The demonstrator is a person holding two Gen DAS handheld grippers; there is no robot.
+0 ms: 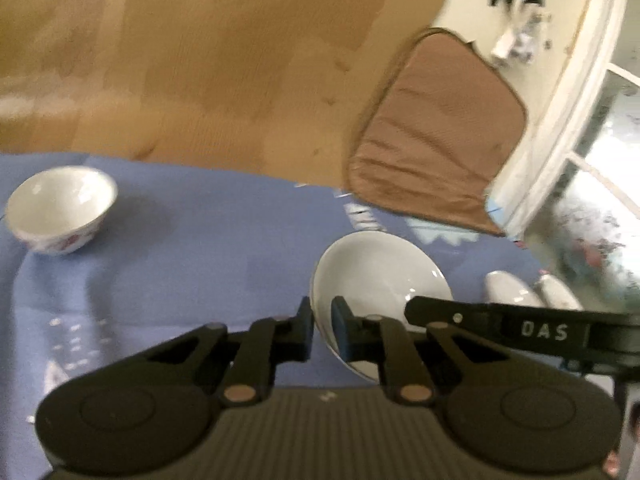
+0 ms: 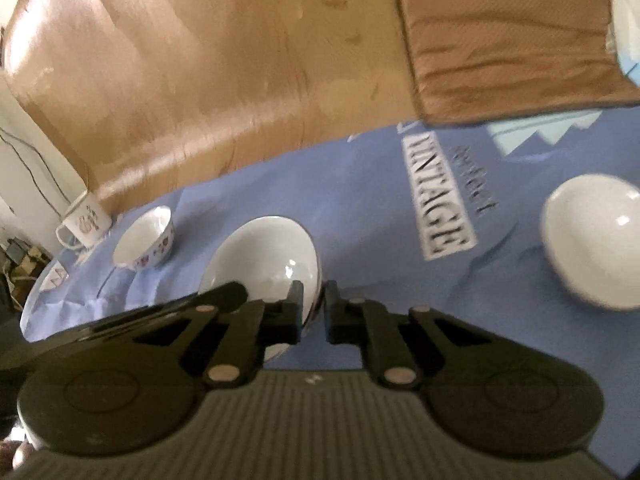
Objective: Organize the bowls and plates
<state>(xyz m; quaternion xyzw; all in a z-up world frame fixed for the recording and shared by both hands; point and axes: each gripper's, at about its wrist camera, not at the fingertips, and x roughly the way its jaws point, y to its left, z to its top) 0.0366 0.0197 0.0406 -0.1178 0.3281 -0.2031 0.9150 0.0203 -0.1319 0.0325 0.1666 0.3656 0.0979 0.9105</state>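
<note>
L gripper (image 1: pixel 322 332): jaws nearly closed, pinching near-left rim of white plate (image 1: pixel 380 280); rim sits between the blue pads, grip looks thin.
R gripper (image 2: pixel 314 312): jaws nearly closed, clamped on the opposite rim of the same plate; its DAS-marked finger shows in the L view, crossing the plate's near-right edge.
Step in hand: looks like a 2-handed lift/carry of the plate, judging by both grips on 1 rim.
How to do it well: keep both grippers level w/ each other and moving together so the glossy rim doesn't slip or twist; hold the plate flat; come down gently, ceramic on ceramic chips.
White plate: deep, glossy, empty; over the blue cloth (image 2: pixel 360 208), whether it's off the cloth can't tell.
Patterned bowl (image 2: pixel 146 240): upright on the cloth, well apart from the plate to its L, empty, red-blue motif outside.
2nd white dish (image 2: pixel 596 240): on the cloth to the R, blurred, looks empty.
Mug (image 2: pixel 82 220): at far-L cloth edge beside patterned bowl, inside not visible.
Behind: brown cardboard (image 1: pixel 220 60) and brown cushion (image 1: pixel 436 136) lap over the cloth's far edge.
</note>
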